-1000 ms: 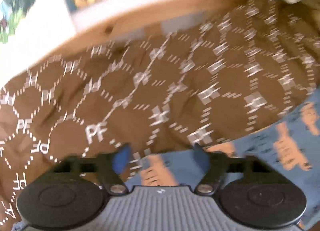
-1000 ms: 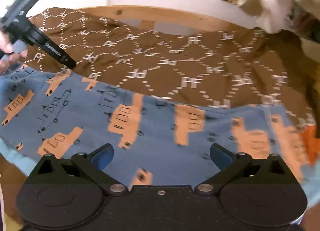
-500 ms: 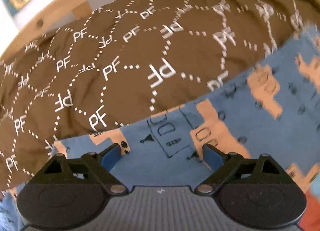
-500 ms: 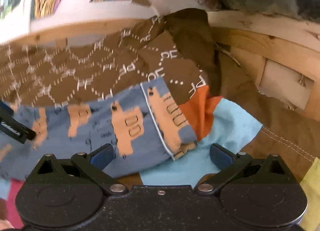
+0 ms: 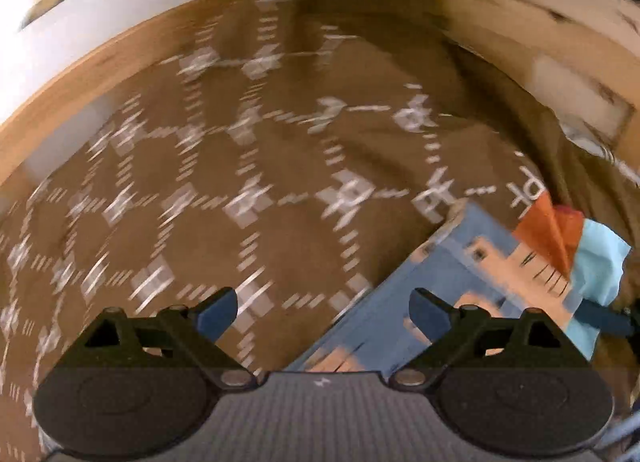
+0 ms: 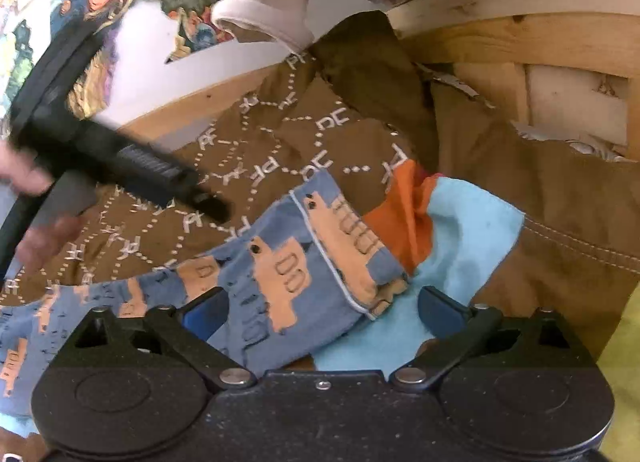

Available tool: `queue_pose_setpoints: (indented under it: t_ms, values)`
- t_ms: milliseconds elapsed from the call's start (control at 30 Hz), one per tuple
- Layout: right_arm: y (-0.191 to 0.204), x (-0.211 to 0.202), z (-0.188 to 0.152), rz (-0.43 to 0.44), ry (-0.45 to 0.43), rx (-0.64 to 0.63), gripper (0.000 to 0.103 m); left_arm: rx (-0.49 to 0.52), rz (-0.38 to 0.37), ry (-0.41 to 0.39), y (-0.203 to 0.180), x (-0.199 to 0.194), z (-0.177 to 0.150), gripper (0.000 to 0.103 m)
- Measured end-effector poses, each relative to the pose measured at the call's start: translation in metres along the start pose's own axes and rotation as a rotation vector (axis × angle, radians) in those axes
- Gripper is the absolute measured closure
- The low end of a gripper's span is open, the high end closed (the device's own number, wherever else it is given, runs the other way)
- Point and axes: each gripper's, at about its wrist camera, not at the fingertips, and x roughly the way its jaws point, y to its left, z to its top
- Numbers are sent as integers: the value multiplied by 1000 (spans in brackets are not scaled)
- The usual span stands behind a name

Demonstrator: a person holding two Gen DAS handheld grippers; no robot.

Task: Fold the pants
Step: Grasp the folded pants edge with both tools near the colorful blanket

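our right view shows what the left cannot: the left gripper [image 6: 208,203] from outside, a black tool slanting in from the left edge with a blurred hand [image 6: 24,177] on it, its tip over the brown cover [image 6: 280,133]. it also shows a painted wall [image 6: 100,1] and a pale sleeve [image 6: 264,13] hanging above, both sharp. the left view is smeared by motion; there the cover's white dotted lattice fills most of the frame, and the pants [image 5: 460,262] sit at lower right.

the pants [image 6: 280,274] are soft blue cloth printed with orange trucks, thin white piping along one edge, lying rumpled on the cover, over a light blue cloth [image 6: 472,229] and beside an orange patch [image 6: 404,213]. a raw wooden frame [image 6: 520,33] runs behind.

the left gripper [image 5: 324,310] has just been opening, nothing between its fingers. the right gripper [image 6: 322,312] has just closed slightly yet stands released, the pants below, ungrasped.
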Motion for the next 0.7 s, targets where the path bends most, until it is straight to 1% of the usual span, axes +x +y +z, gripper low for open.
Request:
queue_pose_setpoints:
  t_ms: [67, 133, 167, 267, 333, 400, 500, 567, 600, 700]
  values:
    - [1, 3, -1, -29, 3, -17, 10, 70, 17, 22, -21, 13, 10, 7]
    - [1, 3, -2, -41, -5, -22, 13, 109, 37, 30, -36, 25, 14, 7]
    - [1, 3, -2, -43, -11, -16, 16, 116, 52, 44, -40, 32, 15, 7]
    - [-6, 3, -1, -53, -37, 25, 30, 108, 79, 85, -46, 42, 17, 6]
    - [-13, 2, 0, -51, -44, 68, 40, 105, 83, 85, -48, 44, 15, 5]
    - [-18, 2, 1, -56, -49, 107, 52, 98, 91, 85, -49, 45, 14, 3]
    - [-32, -2, 2, -38, -57, 211, 64, 79, 94, 91, -48, 48, 12, 2]
    - [-35, -2, 2, -34, -53, 226, 66, 79, 100, 93, -50, 49, 13, 2]
    - [-35, -1, 2, -37, -50, 220, 66, 83, 102, 95, -45, 53, 15, 2]
    - [-33, 3, 1, -25, -38, 225, 66, 96, 117, 96, -50, 60, 17, 1]
